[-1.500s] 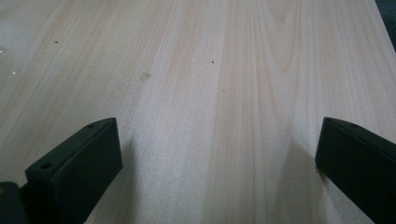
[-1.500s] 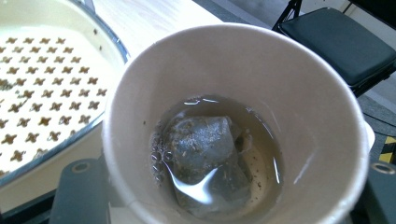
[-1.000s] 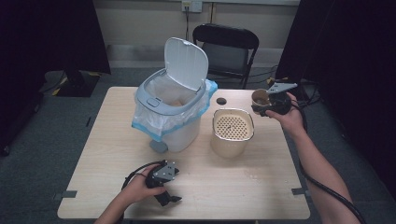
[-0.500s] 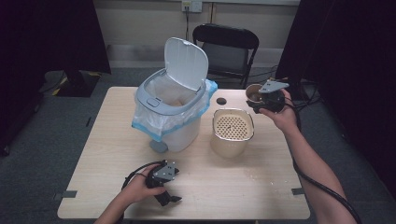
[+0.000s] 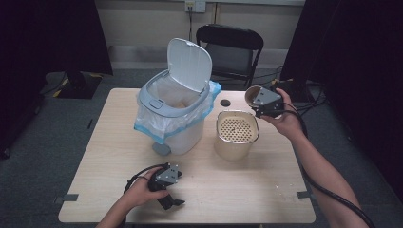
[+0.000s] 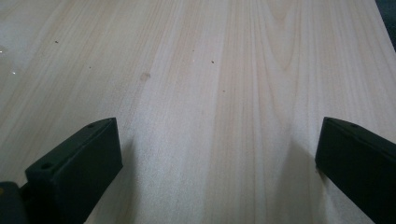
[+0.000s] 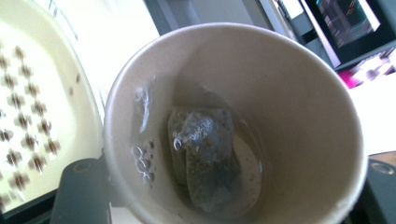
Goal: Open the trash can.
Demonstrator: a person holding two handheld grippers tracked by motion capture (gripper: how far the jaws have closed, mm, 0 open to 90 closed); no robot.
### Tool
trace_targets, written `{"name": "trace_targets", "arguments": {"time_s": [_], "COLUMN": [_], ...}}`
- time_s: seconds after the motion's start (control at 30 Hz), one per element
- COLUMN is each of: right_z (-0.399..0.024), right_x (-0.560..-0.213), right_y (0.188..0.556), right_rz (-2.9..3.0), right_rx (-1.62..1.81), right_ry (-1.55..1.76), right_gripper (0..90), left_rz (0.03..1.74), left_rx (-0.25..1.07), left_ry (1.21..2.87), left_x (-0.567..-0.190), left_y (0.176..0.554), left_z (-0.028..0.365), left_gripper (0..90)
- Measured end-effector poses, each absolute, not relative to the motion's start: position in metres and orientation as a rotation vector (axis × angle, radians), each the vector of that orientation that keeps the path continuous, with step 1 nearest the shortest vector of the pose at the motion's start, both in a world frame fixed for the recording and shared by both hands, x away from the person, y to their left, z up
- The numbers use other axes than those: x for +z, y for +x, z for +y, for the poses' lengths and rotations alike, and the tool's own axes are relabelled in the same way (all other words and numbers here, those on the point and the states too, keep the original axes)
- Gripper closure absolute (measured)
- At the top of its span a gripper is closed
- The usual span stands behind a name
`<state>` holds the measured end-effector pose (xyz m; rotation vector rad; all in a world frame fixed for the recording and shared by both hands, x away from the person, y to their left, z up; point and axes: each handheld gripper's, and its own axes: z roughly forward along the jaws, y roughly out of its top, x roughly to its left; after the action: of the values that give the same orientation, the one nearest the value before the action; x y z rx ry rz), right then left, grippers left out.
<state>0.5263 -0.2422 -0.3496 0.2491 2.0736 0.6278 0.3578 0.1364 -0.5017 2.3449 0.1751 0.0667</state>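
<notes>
Right gripper view: we grip a paper cup [image 7: 233, 121] holding a wet tea bag [image 7: 205, 154].
Beside the strainer basket [image 5: 236, 133], our right gripper [image 5: 260, 100] clamps the cup; our left gripper [image 5: 167, 199] rests wide open, empty.

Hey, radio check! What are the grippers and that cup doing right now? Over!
Right gripper shut on paper cup, tilted, wet tea bag inside. Left gripper open, resting on table. Strainer bucket just below cup, nothing blocking.

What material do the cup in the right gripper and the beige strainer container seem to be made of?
The cup looks like paper: matte beige wall, thin rolled rim, wet stains inside around a used tea bag. The right gripper is shut on it. The strainer container seems to be plastic: smooth, even cream surface with a moulded grid of holes, though glazed ceramic cannot be ruled out.
</notes>
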Motion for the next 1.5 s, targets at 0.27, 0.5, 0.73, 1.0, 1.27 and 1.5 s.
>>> {"name": "trace_targets", "arguments": {"time_s": [0.27, 0.5, 0.73, 1.0, 1.27, 1.5], "right_z": [-0.214, -0.197, -0.19, -0.206, -0.226, -0.235], "right_x": [-0.36, -0.373, -0.375, -0.343, -0.325, -0.321], "right_y": [0.501, 0.485, 0.477, 0.487, 0.506, 0.512], "right_rz": [1.999, 1.862, 1.587, 1.891, 2.208, 2.326], "right_rx": [0.271, 0.0, -0.251, 0.167, 0.602, 0.791], "right_ry": [-0.145, -0.408, -0.605, -0.164, 0.256, 0.45], "right_gripper": [28.5, 28.8, 29.0, 28.7, 28.6, 28.4], "left_rz": [0.164, 0.163, 0.163, 0.163, 0.163, 0.162], "left_rx": [0.06, 0.061, 0.06, 0.058, 0.06, 0.061], "left_ry": [2.35, 2.35, 2.348, 2.349, 2.348, 2.349], "left_x": [-0.501, -0.501, -0.501, -0.502, -0.501, -0.501], "left_y": [0.358, 0.358, 0.358, 0.358, 0.358, 0.358], "left_z": [0.137, 0.137, 0.137, 0.137, 0.137, 0.137], "left_gripper": [0.0, 0.0, 0.0, 0.0, 0.0, 0.0]}}
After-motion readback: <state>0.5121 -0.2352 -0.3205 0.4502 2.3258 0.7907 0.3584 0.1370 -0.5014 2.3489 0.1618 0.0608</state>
